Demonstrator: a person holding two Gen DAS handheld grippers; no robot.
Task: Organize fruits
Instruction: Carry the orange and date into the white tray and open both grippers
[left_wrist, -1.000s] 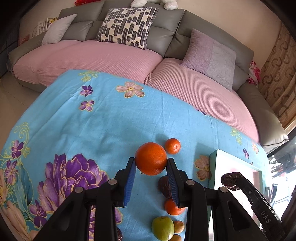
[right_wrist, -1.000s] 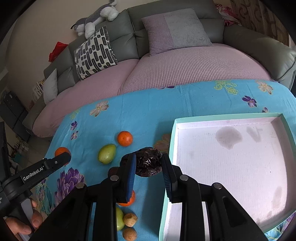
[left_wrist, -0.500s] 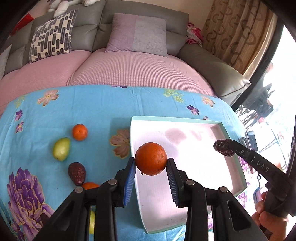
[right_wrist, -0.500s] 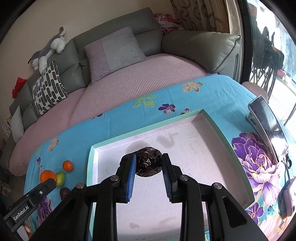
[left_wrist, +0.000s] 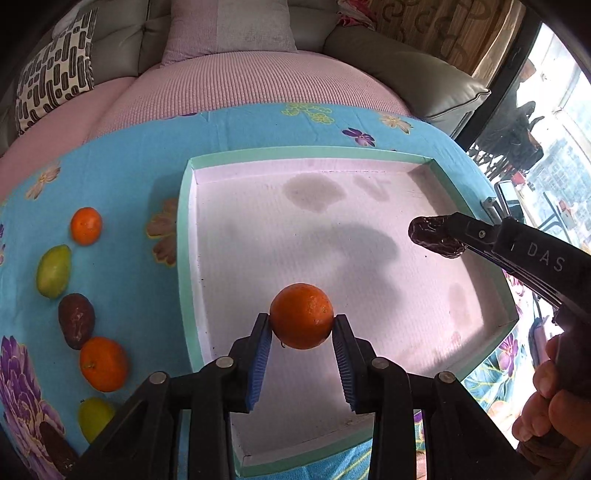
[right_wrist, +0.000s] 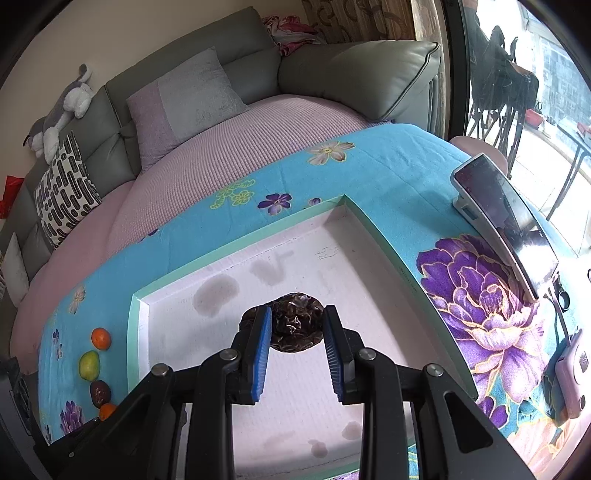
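The letters "DAS" stand in pale print on the black body of the right gripper (left_wrist: 436, 240), seen from the left wrist view. Faint handwriting on the tray (right_wrist: 328, 254) floor is unreadable.

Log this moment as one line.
left tongs: shut on orange | right tongs: shut on dark wrinkled fruit | both above tray

Tray (left_wrist: 186, 236) floor bare, open; loose fruit (left_wrist: 53, 271) crowds cloth left.
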